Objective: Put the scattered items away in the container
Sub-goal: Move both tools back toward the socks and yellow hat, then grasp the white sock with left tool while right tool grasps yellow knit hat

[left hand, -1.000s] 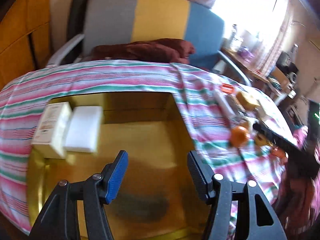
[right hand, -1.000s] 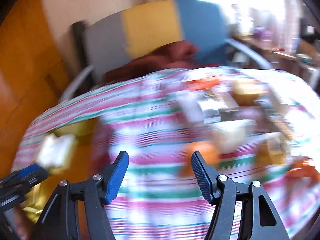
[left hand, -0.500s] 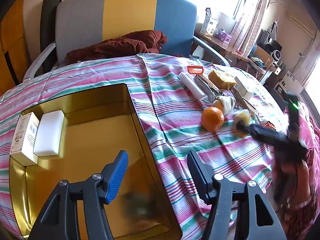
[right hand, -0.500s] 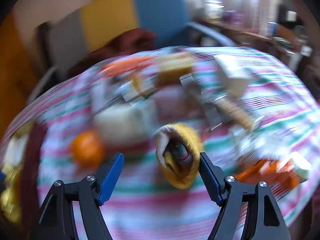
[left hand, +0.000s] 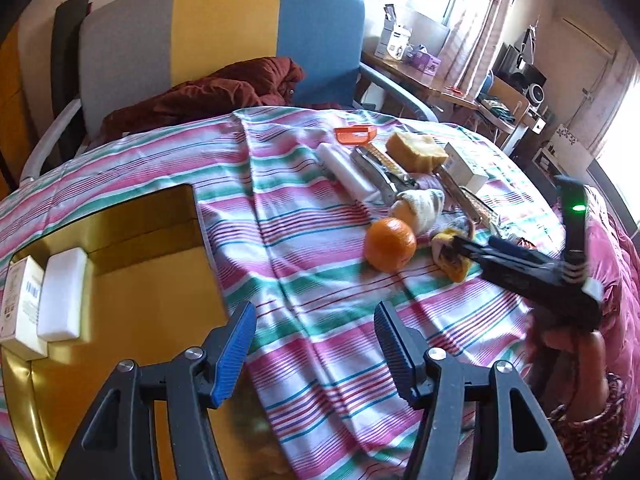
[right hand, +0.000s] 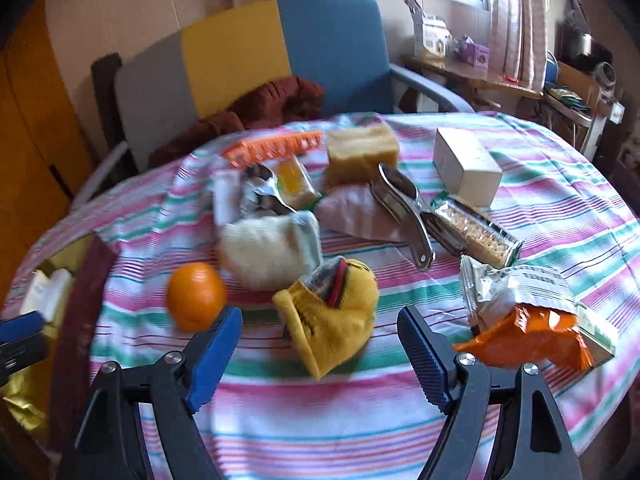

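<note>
A gold container (left hand: 132, 280) sits at the left of the striped table and holds a white box (left hand: 22, 312) and a white block (left hand: 62, 292). My left gripper (left hand: 314, 344) is open and empty over the container's right rim. My right gripper (right hand: 320, 344) is open, its jaws on either side of a rolled yellow sock (right hand: 332, 316); it shows from the side in the left wrist view (left hand: 460, 248). An orange (right hand: 196, 296) lies left of the sock, also seen in the left wrist view (left hand: 390, 244). A white sock (right hand: 268, 252) lies behind.
Farther back lie an orange comb (right hand: 276, 146), a yellow sponge (right hand: 362, 152), a white carton (right hand: 466, 170), metal tongs (right hand: 404, 208), a cracker pack (right hand: 478, 228) and snack packets (right hand: 528, 320). A chair (left hand: 224, 40) with a dark red cloth stands behind the table.
The left gripper swung right, from over the container's middle to its right rim. The right gripper moved right and closer, bringing the yellow sock between its open jaws.
</note>
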Tool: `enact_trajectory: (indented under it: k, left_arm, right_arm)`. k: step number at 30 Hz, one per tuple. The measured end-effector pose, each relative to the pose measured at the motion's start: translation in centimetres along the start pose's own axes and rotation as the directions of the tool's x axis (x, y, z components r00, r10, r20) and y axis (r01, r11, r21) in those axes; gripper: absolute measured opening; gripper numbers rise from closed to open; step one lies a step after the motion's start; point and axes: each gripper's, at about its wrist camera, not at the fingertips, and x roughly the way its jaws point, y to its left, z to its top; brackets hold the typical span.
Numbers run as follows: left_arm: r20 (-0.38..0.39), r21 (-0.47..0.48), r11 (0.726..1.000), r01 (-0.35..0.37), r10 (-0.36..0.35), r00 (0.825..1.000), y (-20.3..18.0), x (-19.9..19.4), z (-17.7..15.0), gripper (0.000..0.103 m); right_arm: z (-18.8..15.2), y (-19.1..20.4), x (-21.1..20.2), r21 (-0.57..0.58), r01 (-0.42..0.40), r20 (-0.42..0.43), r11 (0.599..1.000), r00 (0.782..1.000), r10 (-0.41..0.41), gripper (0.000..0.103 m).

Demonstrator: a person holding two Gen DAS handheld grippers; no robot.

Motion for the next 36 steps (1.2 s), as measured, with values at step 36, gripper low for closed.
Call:
enact_trajectory:
  k: [36]
  left_arm:
    - [-0.216, 0.433, 0.857, 0.281, -0.203, 0.955, -12.7, 14.2, 10.8, 0.063]
  right_arm:
    - [-4.1, -2.9, 2.6, 0.183, -0.068, 0.101, 0.981, 0.994, 0.050, 0.043]
